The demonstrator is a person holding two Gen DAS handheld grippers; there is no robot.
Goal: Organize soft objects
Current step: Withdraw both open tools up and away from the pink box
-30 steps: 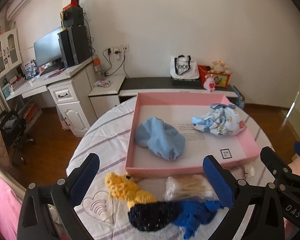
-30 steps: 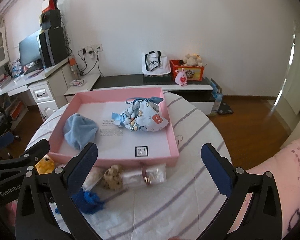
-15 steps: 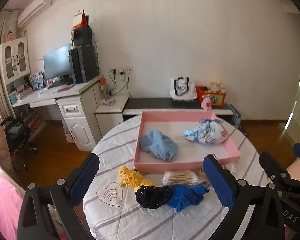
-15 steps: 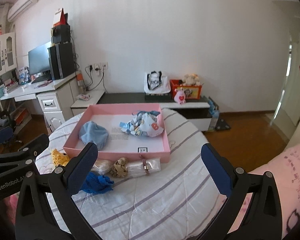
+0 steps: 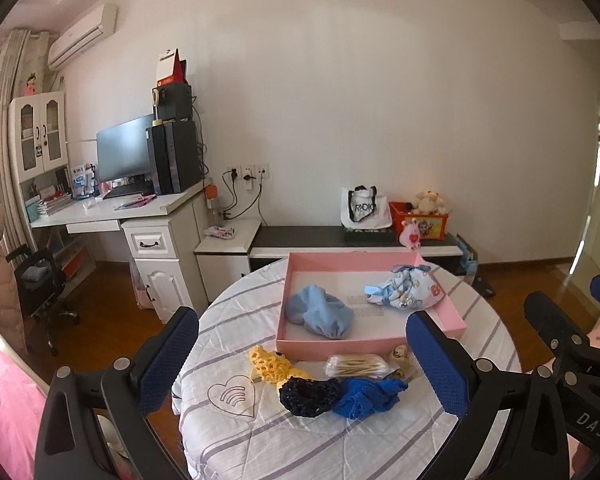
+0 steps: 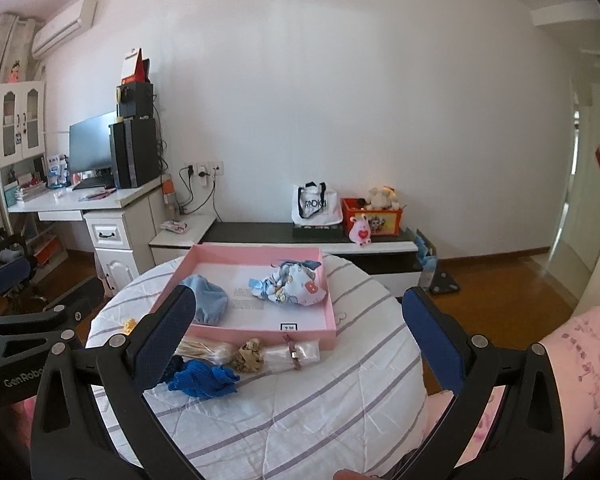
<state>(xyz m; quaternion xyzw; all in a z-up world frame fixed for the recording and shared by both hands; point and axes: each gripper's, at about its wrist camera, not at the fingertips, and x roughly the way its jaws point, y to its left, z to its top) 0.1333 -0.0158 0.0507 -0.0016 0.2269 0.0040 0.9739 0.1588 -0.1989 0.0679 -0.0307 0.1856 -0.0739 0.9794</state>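
A pink tray (image 5: pixel 340 347) (image 6: pixel 320 336) sits on a round striped table. In it lie a light blue cloth (image 5: pixel 318 312) (image 6: pixel 208 300) and a patterned baby pouch (image 5: pixel 408 290) (image 6: pixel 292 288). In front of the tray lie a yellow knit piece (image 5: pixel 270 364), a dark navy knit piece (image 5: pixel 308 394), a bright blue knit piece (image 5: pixel 366 394) (image 6: pixel 204 376), a bag of cotton swabs (image 5: pixel 356 366) and a tan scrunchie (image 6: pixel 250 354). My left gripper (image 5: pixel 304 364) and right gripper (image 6: pixel 300 340) are open, empty, held back above the table's near edge.
A clear plastic roll (image 6: pixel 292 356) lies by the tray front. A white desk (image 5: pixel 116 212) with a monitor stands at the left, a low dark bench (image 5: pixel 352 236) with a bag and toy box behind the table. A pink cushion (image 6: pixel 580 372) is at the right.
Both grippers have pulled back and up from the table; the tray and soft objects look smaller and farther. Nothing on the table has moved.
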